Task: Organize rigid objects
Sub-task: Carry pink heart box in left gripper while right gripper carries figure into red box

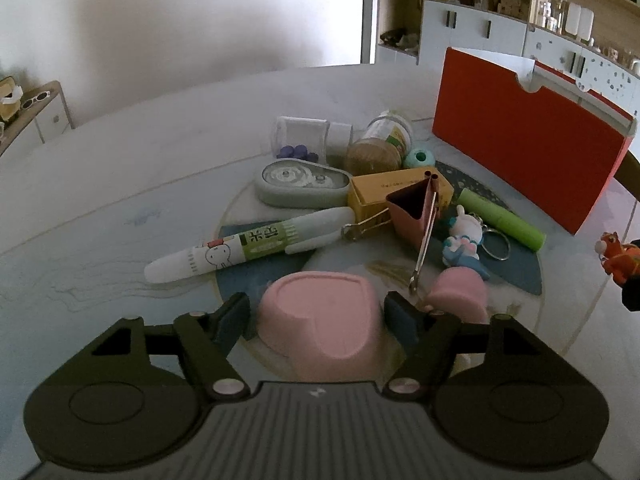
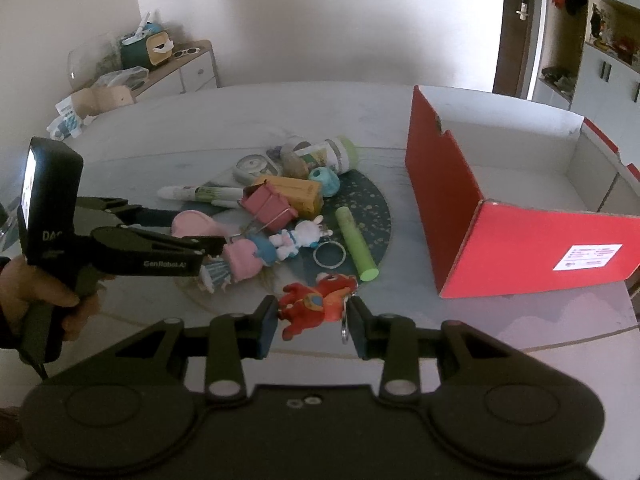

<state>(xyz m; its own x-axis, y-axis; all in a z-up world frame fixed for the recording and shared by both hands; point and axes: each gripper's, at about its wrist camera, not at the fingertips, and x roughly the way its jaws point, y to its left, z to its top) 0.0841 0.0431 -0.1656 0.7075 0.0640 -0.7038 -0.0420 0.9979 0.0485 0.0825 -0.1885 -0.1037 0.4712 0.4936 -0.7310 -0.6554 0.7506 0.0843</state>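
Two grippers work the pile: the left gripper (image 1: 316,316) brackets the pink heart-shaped box (image 1: 320,312) on the round mat (image 2: 372,208), jaws wide and not yet pinching. The right gripper (image 2: 312,320) pinches the red toy keychain (image 2: 316,304), lifted just above the table, near the open red box (image 2: 520,216). Best to carry it level over the box wall before releasing, since its dangling ring could snag.

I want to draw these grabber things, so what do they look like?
Each gripper is matte black plastic. The left gripper has two flat fingers with dark blue pads, silver round pivot pins, big round discs at the sides and a ribbed grey middle. The right gripper looks the same. From the side, the left one shows white "GenRobot.AI" lettering, a pistol handle, a black cable and a small glowing screen. A bare hand holds it.
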